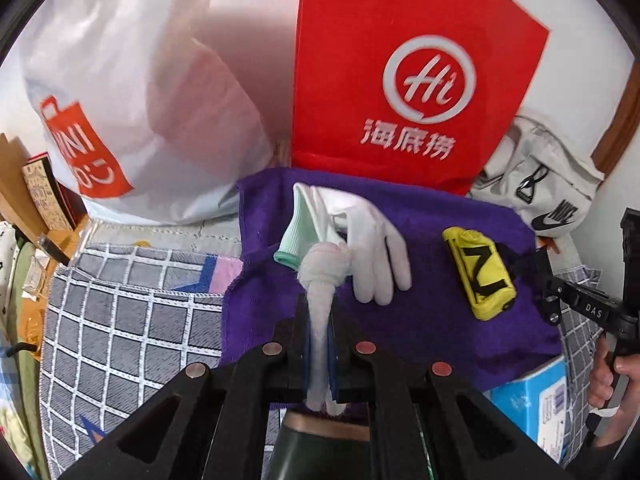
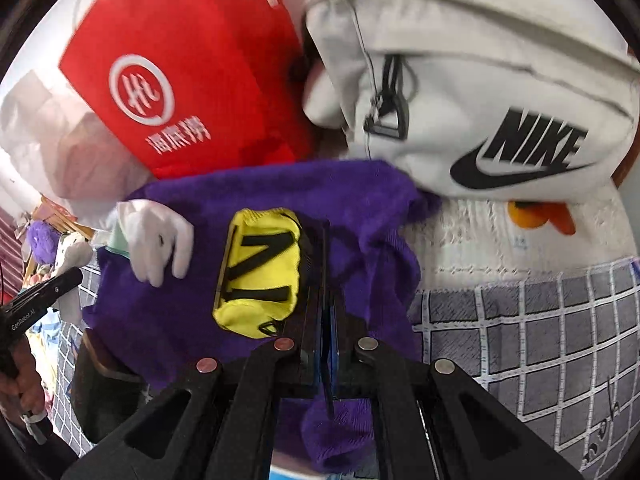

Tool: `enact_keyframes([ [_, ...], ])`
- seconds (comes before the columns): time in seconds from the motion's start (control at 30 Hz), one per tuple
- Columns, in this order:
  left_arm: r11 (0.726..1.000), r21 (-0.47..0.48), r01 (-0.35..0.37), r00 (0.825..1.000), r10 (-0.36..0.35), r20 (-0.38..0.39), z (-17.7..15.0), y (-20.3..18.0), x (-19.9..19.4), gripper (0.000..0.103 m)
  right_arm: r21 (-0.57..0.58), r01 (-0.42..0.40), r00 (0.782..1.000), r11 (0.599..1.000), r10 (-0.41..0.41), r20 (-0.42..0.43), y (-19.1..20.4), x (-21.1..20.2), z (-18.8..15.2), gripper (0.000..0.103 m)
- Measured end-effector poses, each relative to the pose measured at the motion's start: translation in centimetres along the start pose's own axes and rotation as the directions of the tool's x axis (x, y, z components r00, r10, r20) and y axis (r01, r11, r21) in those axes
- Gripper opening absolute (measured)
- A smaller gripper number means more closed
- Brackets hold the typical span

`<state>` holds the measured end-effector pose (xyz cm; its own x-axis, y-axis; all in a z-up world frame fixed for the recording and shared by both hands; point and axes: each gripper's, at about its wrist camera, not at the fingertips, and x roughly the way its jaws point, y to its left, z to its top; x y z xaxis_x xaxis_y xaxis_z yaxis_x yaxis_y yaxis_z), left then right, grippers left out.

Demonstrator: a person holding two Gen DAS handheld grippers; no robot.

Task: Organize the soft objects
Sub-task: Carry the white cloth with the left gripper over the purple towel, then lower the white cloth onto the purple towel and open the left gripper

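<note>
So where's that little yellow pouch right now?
The yellow pouch lies on the purple towel, right of the white glove, in front of the red bag.

Grey checked bedspread (image 1: pixel 120 320) below a white wall (image 1: pixel 580 28), daylight overhead

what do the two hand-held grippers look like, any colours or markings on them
Both are matte black. The left hand-held gripper and the right hand-held gripper each have angular arms with triangular cut-outs, round metal pivot pins, some silvery and some coppery, and blue pads on the inner faces of the fingers. Seen from the opposite camera, one carries white "DAS" lettering and the other "GenRobot.AI".
</note>
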<state>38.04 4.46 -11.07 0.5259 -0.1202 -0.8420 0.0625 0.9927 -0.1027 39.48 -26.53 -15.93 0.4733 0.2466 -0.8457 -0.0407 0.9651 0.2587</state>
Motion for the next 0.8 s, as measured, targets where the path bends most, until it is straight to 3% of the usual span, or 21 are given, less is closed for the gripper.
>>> enact_keyframes([
  [0.33,1.0,-0.004,0.006,0.998,-0.006,-0.065,0.0,0.5,3.1,0.007,-0.002,-0.036,0.998,0.999,0.036,-0.05,0.7,2.3,-0.5,0.005],
  [0.63,1.0,-0.007,0.002,0.994,-0.003,-0.106,-0.3,0.7,4.4,0.008,-0.024,0.004,0.999,1.0,-0.005,-0.035,0.9,1.6,-0.2,0.005],
  [0.73,1.0,-0.013,0.007,0.993,-0.008,-0.116,-0.4,0.7,4.3,0.019,-0.028,0.002,1.0,1.0,-0.002,-0.017,0.7,0.5,-0.1,0.005],
  [0.8,1.0,-0.023,0.008,0.994,-0.01,-0.111,-0.4,0.8,3.9,0.026,-0.039,0.014,1.0,0.999,-0.015,-0.001,0.9,-0.4,0.0,0.016],
])
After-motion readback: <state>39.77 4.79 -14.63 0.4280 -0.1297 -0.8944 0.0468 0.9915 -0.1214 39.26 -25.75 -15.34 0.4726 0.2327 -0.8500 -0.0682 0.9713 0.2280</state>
